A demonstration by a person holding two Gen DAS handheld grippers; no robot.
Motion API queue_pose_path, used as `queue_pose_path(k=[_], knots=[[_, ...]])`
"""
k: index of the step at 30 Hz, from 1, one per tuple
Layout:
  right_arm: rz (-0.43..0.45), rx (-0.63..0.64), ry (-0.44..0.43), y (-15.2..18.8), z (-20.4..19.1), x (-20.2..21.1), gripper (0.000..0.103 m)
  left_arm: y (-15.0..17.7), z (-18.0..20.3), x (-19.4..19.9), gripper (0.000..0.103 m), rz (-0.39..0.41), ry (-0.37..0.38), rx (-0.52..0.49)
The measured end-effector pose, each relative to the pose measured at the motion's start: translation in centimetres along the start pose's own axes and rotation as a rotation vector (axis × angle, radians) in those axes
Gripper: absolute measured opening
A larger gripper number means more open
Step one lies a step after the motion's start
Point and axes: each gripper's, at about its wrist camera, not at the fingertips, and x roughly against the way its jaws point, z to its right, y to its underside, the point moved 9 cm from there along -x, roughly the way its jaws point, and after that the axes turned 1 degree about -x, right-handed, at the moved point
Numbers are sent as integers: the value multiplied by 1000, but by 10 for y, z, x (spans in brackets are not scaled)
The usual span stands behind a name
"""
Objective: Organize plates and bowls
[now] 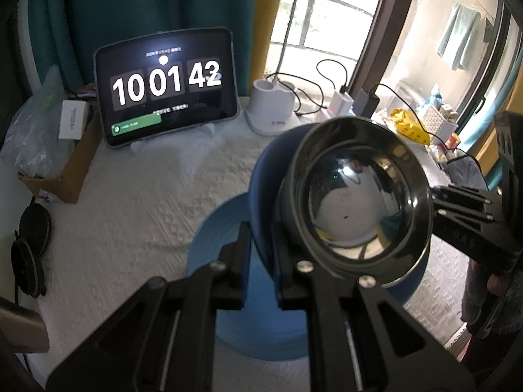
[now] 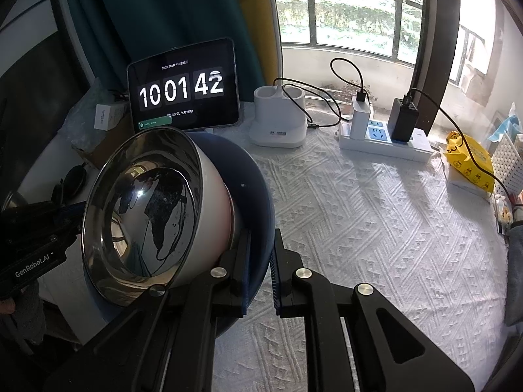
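Hanging tilted above the tabletop, well short of its far edge: blue bowl with steel bowl nested inside. Pinching opposite rims: left claw, right claw. Directly below, blue plate.

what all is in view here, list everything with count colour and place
steel bowl: 1, silver inside, white outside, tilted inside the blue dish
blue dish: 1, dark blue, gripped at both rims
blue plate: 1, lighter blue, on the cloth below
tablet: 1, black, clock showing, back left
white stand: 1, beside the tablet
power strip: 1, white, by the window
yellow pack: 1, far right
left claw: shut on dish
right claw: shut on dish
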Motion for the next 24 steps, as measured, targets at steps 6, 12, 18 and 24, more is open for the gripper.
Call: queue_pose_path(k=[6, 12, 18, 24], knots=[[-6, 8, -7, 3, -7, -3, 12, 5, -8, 2, 11, -3, -7, 10], [-21, 16, -16, 10, -15, -8, 12, 17, -20, -4, 11, -23, -18, 28], [-42, 16, -32, 15, -24, -20, 13, 22, -31, -5, 11, -28, -30, 44], [-57, 19, -38, 17, -29, -26, 13, 21, -34, -5, 11, -31, -30, 45]])
